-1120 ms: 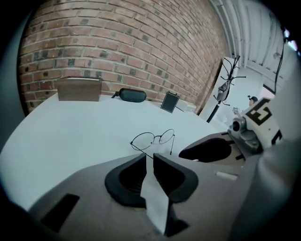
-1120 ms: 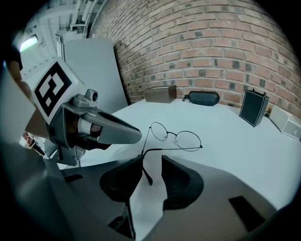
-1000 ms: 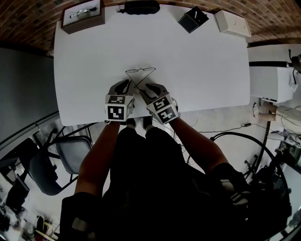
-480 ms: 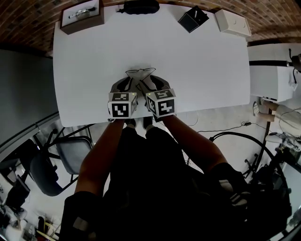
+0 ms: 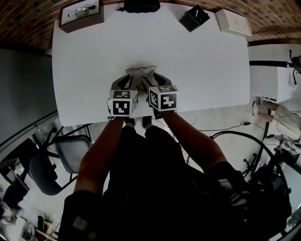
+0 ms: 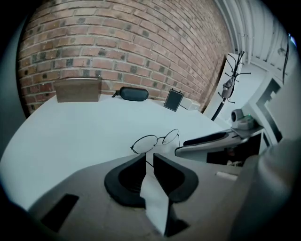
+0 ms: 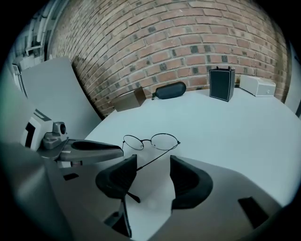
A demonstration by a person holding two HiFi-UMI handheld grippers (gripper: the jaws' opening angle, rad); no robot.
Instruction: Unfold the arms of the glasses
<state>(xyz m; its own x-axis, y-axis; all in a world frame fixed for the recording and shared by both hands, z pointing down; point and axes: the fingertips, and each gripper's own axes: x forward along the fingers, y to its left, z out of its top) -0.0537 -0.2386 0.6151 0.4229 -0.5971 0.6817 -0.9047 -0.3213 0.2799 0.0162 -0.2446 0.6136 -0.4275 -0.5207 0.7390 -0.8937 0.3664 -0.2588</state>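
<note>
From the head view you see little of the glasses (image 5: 140, 71): only a thin wire outline on the white counter (image 5: 202, 70), just ahead of your two grippers, whose marker cubes (image 5: 123, 102) cover the ends of both arms. Your left gripper (image 6: 149, 159) has its fingers (image 6: 131, 172) closed down to a narrow slit on one arm of the glasses. That arm runs from the lens into the slit, and its end is hidden there. Your right gripper (image 7: 153, 162) has its fingers (image 7: 188, 181) wide apart and holds nothing. The other arm runs slantwise through the gap, close beside the finger on that view's left, and I cannot tell whether it touches this finger. The lenses stand on the counter a little ahead of both pairs of fingers. At the far edge of the counter, well apart from the glasses, are a brown box (image 5: 82, 16) with something pale on top that is too small to make out, a black case (image 5: 141, 6) cut off by the picture's top edge, a small black box (image 5: 193, 19) and a white box (image 5: 233, 22). No brand or writing can be read on any of them. The cubes carry only black and white square patterns. Behind the counter is a brick wall (image 7: 188, 42).
</note>
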